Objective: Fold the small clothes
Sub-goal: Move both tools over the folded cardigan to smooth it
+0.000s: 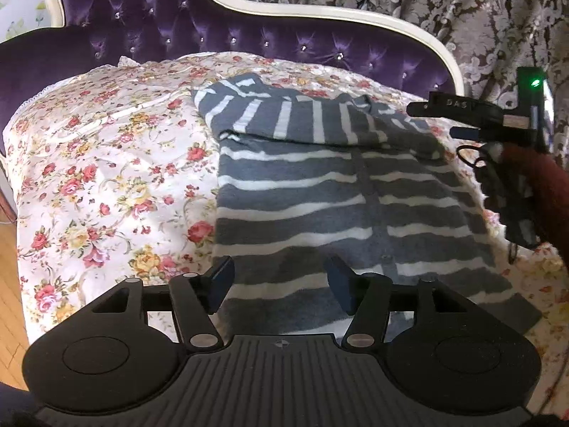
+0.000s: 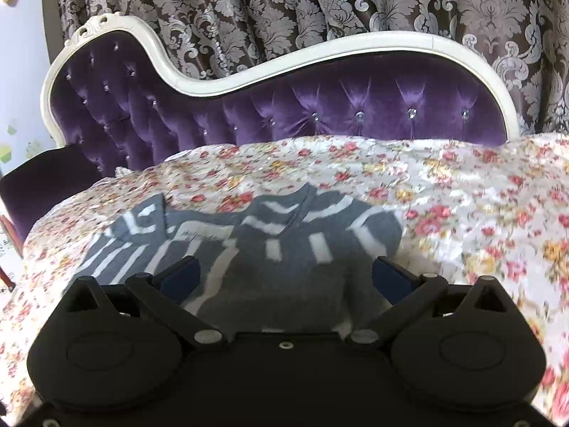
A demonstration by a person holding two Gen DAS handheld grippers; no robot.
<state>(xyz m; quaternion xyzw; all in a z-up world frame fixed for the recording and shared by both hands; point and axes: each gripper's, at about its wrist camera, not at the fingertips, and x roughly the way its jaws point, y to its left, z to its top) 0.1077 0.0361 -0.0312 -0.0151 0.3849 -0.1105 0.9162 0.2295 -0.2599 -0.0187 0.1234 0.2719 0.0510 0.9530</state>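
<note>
A grey sweater with white stripes (image 1: 320,192) lies flat on a floral sheet (image 1: 106,163), its sleeves folded across the upper chest. My left gripper (image 1: 279,284) is open and empty, just above the sweater's lower hem. My right gripper (image 2: 286,277) is open wide and empty, above the sweater (image 2: 284,242) near its neckline and folded sleeves. The right gripper's body also shows in the left wrist view (image 1: 498,121) at the sweater's far right edge.
The sheet (image 2: 462,213) covers a purple tufted sofa (image 2: 320,114) with a white frame. A patterned curtain (image 2: 320,7) hangs behind. Wooden floor (image 1: 10,284) shows at the left edge.
</note>
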